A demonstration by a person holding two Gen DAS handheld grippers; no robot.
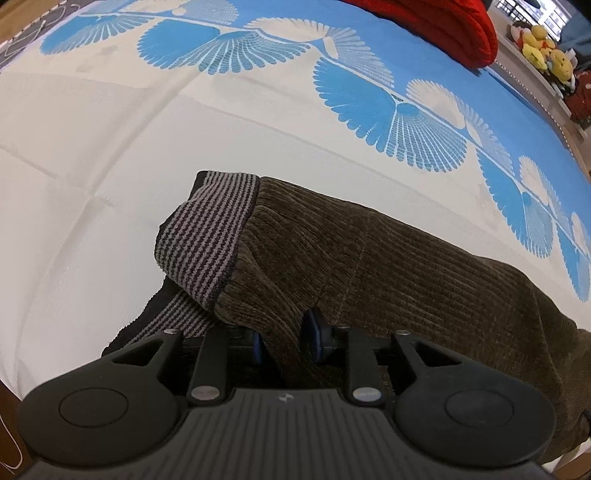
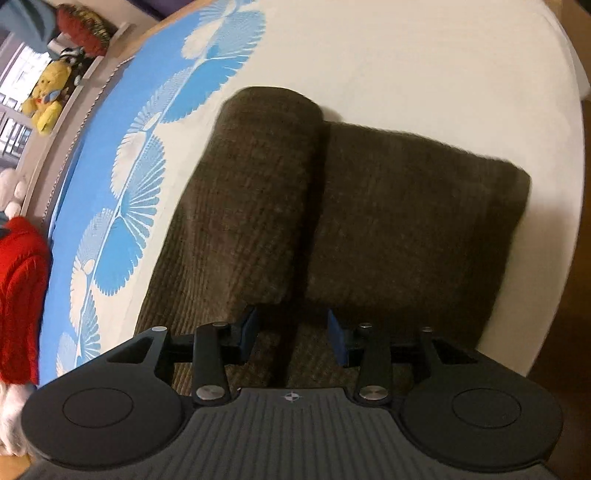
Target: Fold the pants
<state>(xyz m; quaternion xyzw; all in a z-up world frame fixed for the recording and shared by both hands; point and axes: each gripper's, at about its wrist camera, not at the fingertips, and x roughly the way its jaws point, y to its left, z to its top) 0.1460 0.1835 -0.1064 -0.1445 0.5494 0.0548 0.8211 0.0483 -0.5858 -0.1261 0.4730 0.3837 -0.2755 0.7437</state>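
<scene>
Brown corduroy pants lie folded on the bed, the grey-and-black striped waistband turned up at their left end. My left gripper points down at the near edge by the waistband. A raised fold of the brown cloth fills the narrow gap and touches both blue pads. In the right wrist view the pants are a thick folded stack with a rolled layer on the left. My right gripper hovers over the near end of the stack, open, its pads clear of the cloth below.
The bedspread is cream with blue fan prints and a blue band at the far side. A red knitted garment lies on that band. Yellow plush toys sit on a ledge beyond. The bed's edge runs close to the stack's right side.
</scene>
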